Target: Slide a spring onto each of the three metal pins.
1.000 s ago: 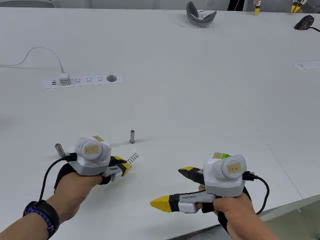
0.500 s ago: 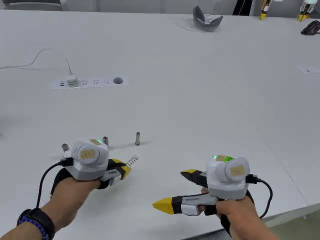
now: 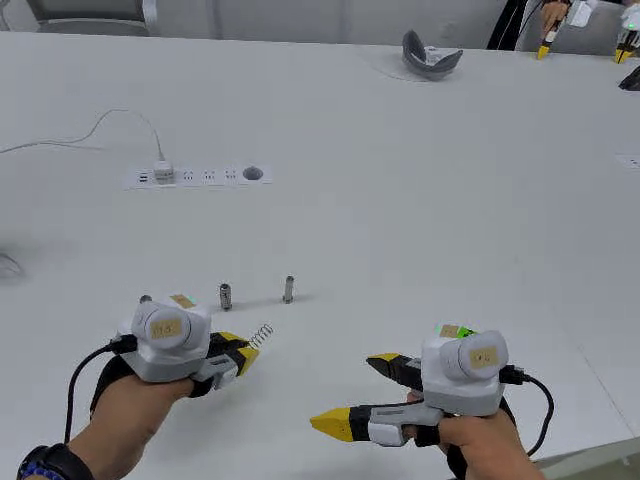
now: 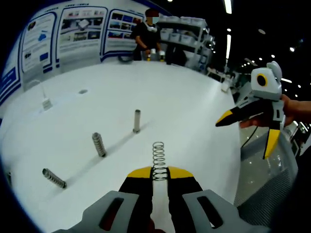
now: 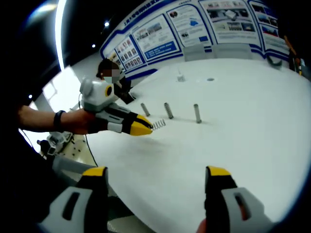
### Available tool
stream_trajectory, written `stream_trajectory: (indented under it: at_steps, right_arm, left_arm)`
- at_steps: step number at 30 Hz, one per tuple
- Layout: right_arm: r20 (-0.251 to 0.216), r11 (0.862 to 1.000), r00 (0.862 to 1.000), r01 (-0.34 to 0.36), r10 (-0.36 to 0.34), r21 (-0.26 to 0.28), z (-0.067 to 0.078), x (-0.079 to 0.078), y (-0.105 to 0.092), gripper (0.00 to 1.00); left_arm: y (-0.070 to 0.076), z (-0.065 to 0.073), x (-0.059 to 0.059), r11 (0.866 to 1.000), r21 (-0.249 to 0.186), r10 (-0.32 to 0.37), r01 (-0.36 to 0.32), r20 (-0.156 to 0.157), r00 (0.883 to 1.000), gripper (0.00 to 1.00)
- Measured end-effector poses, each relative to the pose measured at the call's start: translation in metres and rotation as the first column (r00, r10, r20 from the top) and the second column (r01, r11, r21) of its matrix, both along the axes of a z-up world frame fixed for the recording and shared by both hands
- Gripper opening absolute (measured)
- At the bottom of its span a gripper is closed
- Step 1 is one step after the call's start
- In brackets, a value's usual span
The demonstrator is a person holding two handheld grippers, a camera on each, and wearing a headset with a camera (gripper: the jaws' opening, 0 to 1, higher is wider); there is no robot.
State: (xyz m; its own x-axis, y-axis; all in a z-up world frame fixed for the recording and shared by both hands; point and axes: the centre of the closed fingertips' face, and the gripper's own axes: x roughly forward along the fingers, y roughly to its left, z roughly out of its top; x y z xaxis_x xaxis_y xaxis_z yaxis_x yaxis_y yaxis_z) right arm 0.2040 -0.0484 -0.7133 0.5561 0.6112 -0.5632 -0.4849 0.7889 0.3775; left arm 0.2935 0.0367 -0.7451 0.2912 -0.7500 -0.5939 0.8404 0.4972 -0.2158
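The white table (image 3: 400, 200) spreads across the head view. Lower right, my right gripper (image 3: 355, 392) gapes wide, holding nothing. Lower left, my left gripper (image 4: 154, 172) pinches a spring (image 4: 158, 160) by its end. Just above stands a bare pin (image 4: 137, 121); to its left, the middle pin (image 4: 98, 144) and the leftmost pin (image 4: 53, 178) wear springs.

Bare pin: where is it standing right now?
The bare pin stands at the right end of the row in the head view, next to a spring-covered pin, just beyond the spring held by the left gripper.
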Motion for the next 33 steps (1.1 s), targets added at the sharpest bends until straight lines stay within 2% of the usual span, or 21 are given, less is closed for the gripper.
stream_trajectory:
  at_steps: [2, 10, 19, 21, 33]
  right_arm:
    - [0.0, 1.0, 1.0, 0.003, -0.003, 0.006, 0.001, 0.001, 0.0, 0.83]
    - [-0.004, 1.0, 1.0, 0.004, -0.004, 0.018, 0.0, 0.003, 0.003, 0.82]
    - [-0.008, 1.0, 1.0, -0.008, 0.008, 0.031, 0.0, 0.004, 0.009, 0.82]
    - [-0.011, 0.999, 1.0, -0.011, 0.011, 0.03, -0.001, 0.004, 0.011, 0.82]
    - [-0.021, 0.999, 0.999, -0.039, 0.04, 0.035, -0.004, 0.005, 0.023, 0.82]
  left_arm:
    - [0.003, 0.001, -0.002, 1.0, -0.003, 0.006, -0.006, -0.003, 1.0, 0.1]
    - [0.02, 0.012, -0.005, 0.999, -0.016, 0.03, -0.03, 0.016, 0.999, 0.1]
    - [0.043, 0.015, -0.011, 0.999, -0.002, 0.037, -0.037, 0.031, 0.999, 0.1]
    - [0.048, 0.016, -0.013, 0.999, -0.013, 0.05, -0.05, 0.011, 0.999, 0.1]
    - [0.077, 0.017, -0.024, 0.999, 0.023, 0.043, -0.043, 0.021, 0.999, 0.1]
